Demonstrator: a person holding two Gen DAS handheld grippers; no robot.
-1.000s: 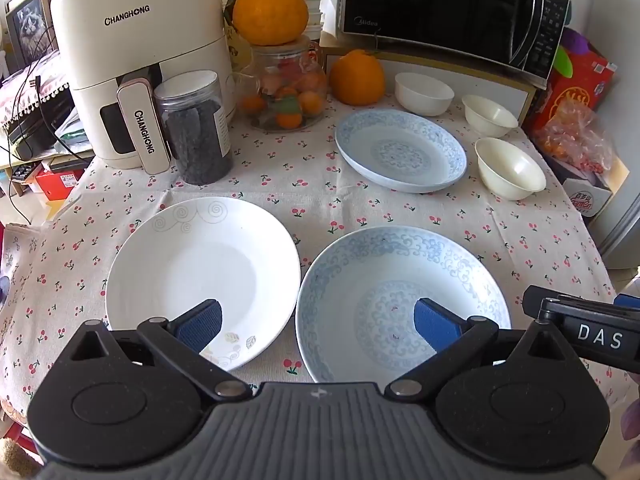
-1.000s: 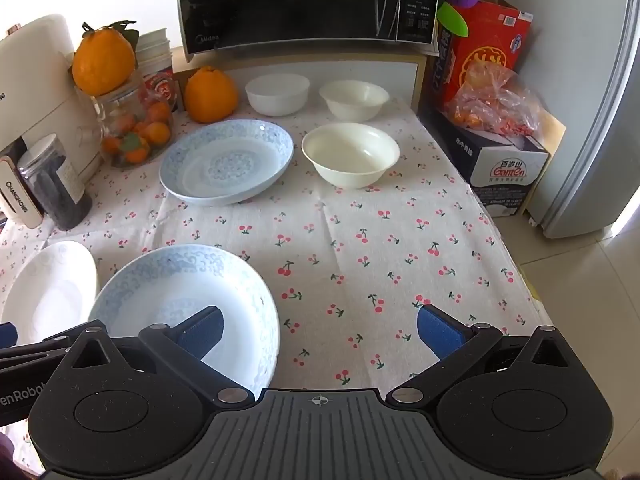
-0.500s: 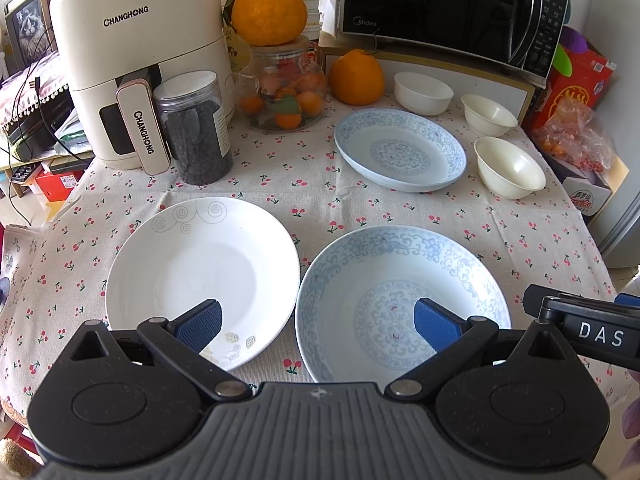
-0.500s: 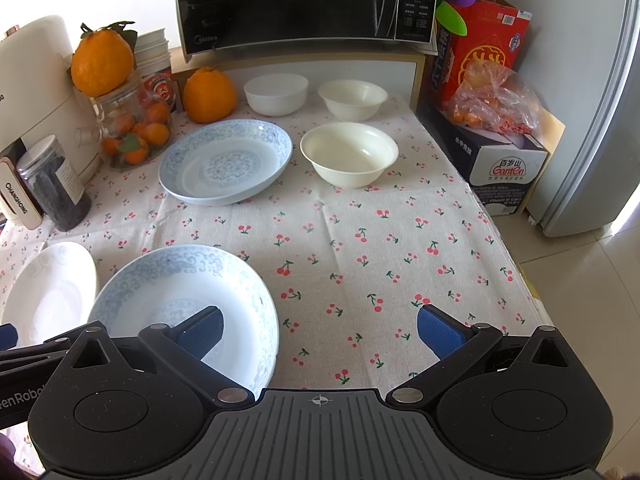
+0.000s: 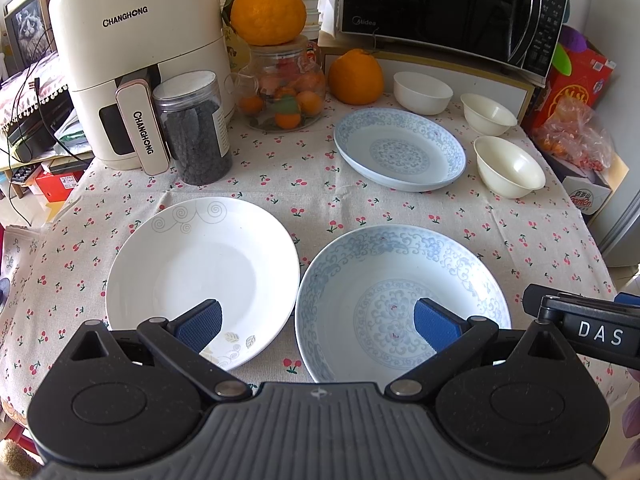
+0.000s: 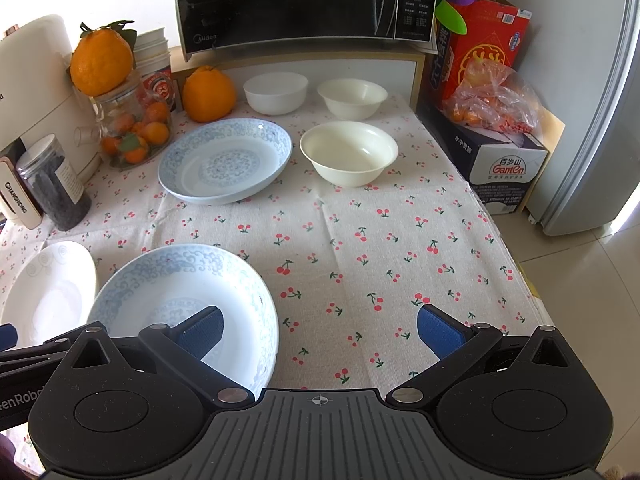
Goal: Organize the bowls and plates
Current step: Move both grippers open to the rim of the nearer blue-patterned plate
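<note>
On the cherry-print tablecloth lie a white plate (image 5: 200, 268) at front left and a blue-patterned plate (image 5: 400, 300) beside it; a second blue plate (image 5: 400, 148) sits farther back. Three cream bowls stand at the back right: a white one (image 5: 422, 92), a small one (image 5: 488, 114) and a larger one (image 5: 510, 166). My left gripper (image 5: 318, 326) hovers open above the gap between the two front plates. My right gripper (image 6: 318, 330) is open over the cloth, its left pad above the near blue plate (image 6: 180, 300). Both hold nothing.
An air fryer (image 5: 140, 60), a dark jar (image 5: 196, 132), a glass jar of small oranges (image 5: 284, 92) with a big orange on top, another orange (image 5: 356, 76) and a microwave (image 5: 448, 12) line the back. Boxes (image 6: 496, 160) and a fridge (image 6: 600, 120) stand right of the table edge.
Both grippers have drifted only slightly; the view in the right wrist camera has shifted a little. Nothing on the table has moved.
</note>
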